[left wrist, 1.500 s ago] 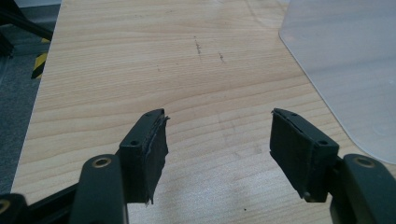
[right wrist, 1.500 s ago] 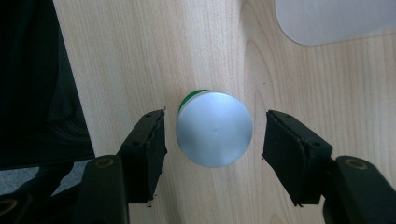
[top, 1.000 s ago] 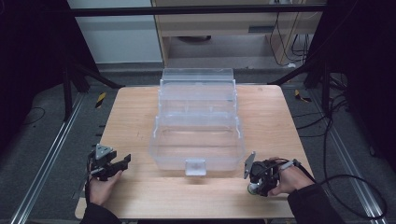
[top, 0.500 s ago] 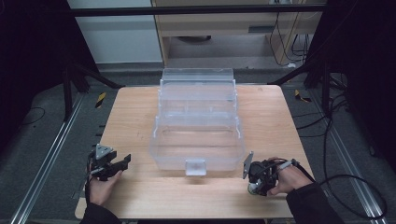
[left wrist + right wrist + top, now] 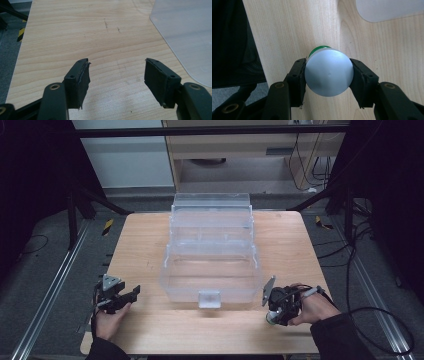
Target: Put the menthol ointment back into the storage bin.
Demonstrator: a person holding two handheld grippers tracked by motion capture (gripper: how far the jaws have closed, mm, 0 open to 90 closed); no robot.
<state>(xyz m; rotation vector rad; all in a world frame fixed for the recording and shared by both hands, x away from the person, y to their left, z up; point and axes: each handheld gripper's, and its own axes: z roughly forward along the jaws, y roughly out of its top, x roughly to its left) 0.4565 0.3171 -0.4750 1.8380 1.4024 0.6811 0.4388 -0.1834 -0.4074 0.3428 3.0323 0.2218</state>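
- The right gripper [image 5: 329, 75], low in the right gripper view, was clamped on a small bottle [image 5: 329, 75], one jaw on either side of its grey cap, with a green body just showing behind the cap.
- In the high view that gripper [image 5: 278, 306] sat at the lower right, just above the wooden table [image 5: 145, 235], near the front right corner of a clear plastic box [image 5: 212, 270].
- The left gripper [image 5: 117, 77] stood wide apart with nothing between its jaws, over bare wood; in the high view it [image 5: 120, 297] lay at the lower left, well apart from the box.
- The bottle looked light and stiff, its smooth round cap likely slippery, so a hold square across the cap's widest part seemed safest.
- The box looked thin-walled and empty, probably easy to nudge.
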